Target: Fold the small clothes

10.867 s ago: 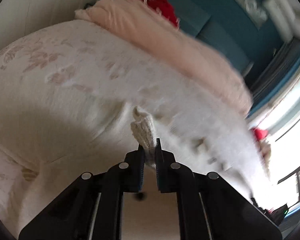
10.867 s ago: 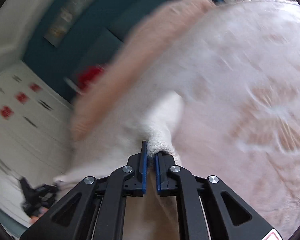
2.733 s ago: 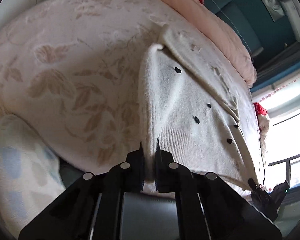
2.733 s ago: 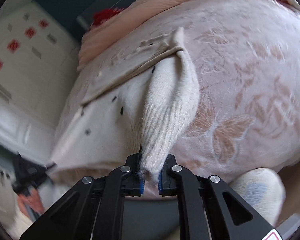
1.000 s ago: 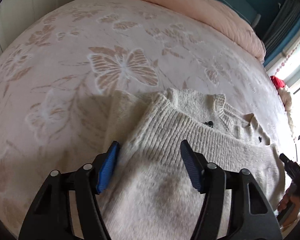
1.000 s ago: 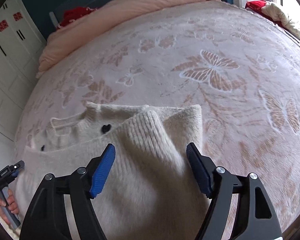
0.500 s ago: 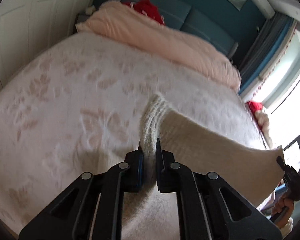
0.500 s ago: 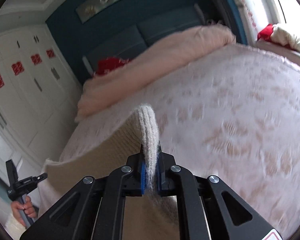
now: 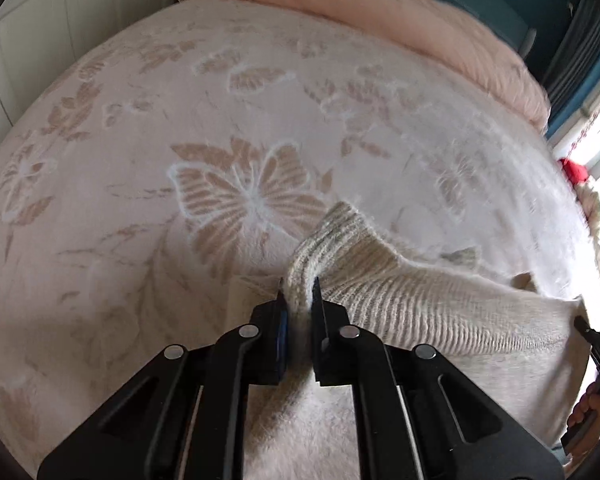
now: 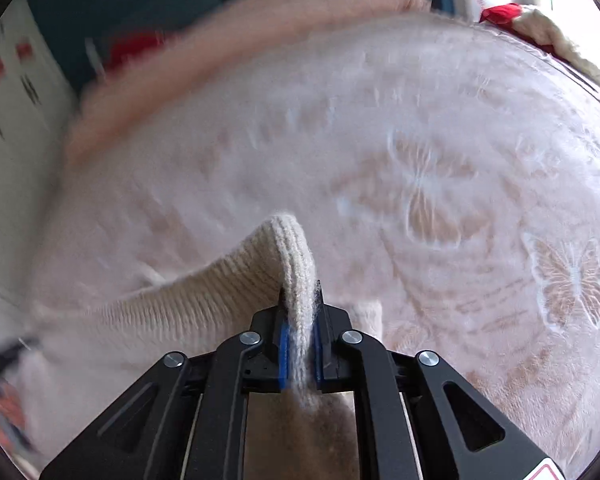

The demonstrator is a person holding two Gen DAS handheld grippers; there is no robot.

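Observation:
A small cream knitted sweater (image 9: 420, 300) is held between both grippers over the bed. My left gripper (image 9: 298, 292) is shut on one ribbed corner of the sweater. My right gripper (image 10: 300, 300) is shut on the other ribbed corner of the sweater (image 10: 204, 300). The ribbed edge stretches from each gripper toward the other, and the rest of the sweater hangs down below the fingers. The right wrist view is blurred by motion.
A pale pink bedspread (image 9: 240, 152) with butterfly and leaf patterns covers the bed. A peach duvet (image 9: 400, 12) lies rolled along the headboard side. White cupboard doors (image 9: 40, 20) stand at the left. The other hand and gripper (image 9: 598, 368) show at the right edge.
One second ago both grippers were open over the sweater lying on the bed. Both then shut on its ribbed edge and lifted it; now they have tilted down toward the bedspread.

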